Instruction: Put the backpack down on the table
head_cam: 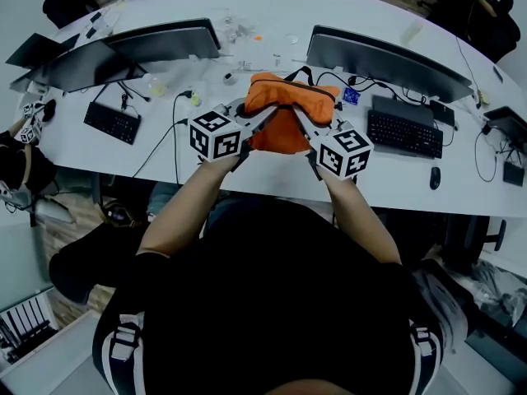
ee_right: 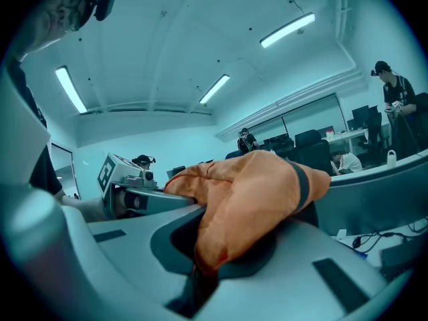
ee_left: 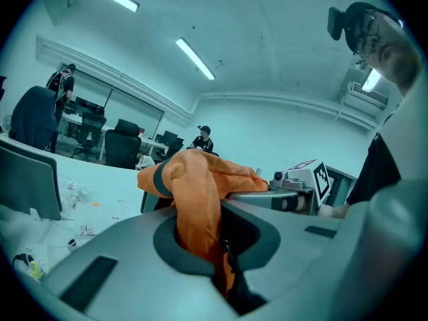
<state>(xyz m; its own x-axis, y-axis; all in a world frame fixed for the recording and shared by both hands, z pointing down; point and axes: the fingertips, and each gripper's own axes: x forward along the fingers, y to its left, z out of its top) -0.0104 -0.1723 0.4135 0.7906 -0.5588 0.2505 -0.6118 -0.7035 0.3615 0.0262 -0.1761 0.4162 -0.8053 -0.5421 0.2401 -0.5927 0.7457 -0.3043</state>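
A soft orange fabric backpack with dark straps [head_cam: 286, 105] is hanging bunched between two grippers, just above the near part of a long white desk [head_cam: 272, 183], so setting it down looks not yet done. The left gripper [head_cam: 263, 122] and right gripper [head_cam: 305, 127] are each pinching its cloth in nearly closed jaws. The forearms are reaching forward and converging, tipping slightly downward.

I am counting one orange backpack [head_cam: 284, 97], one tabletop [head_cam: 272, 6] and two tongs: the left tongs [head_cam: 262, 118] and the right tongs [head_cam: 306, 126]. I am also counting two keyboards, a left keyboard [head_cam: 112, 123] and a right keyboard [head_cam: 403, 132], and one mouse [head_cam: 435, 178].
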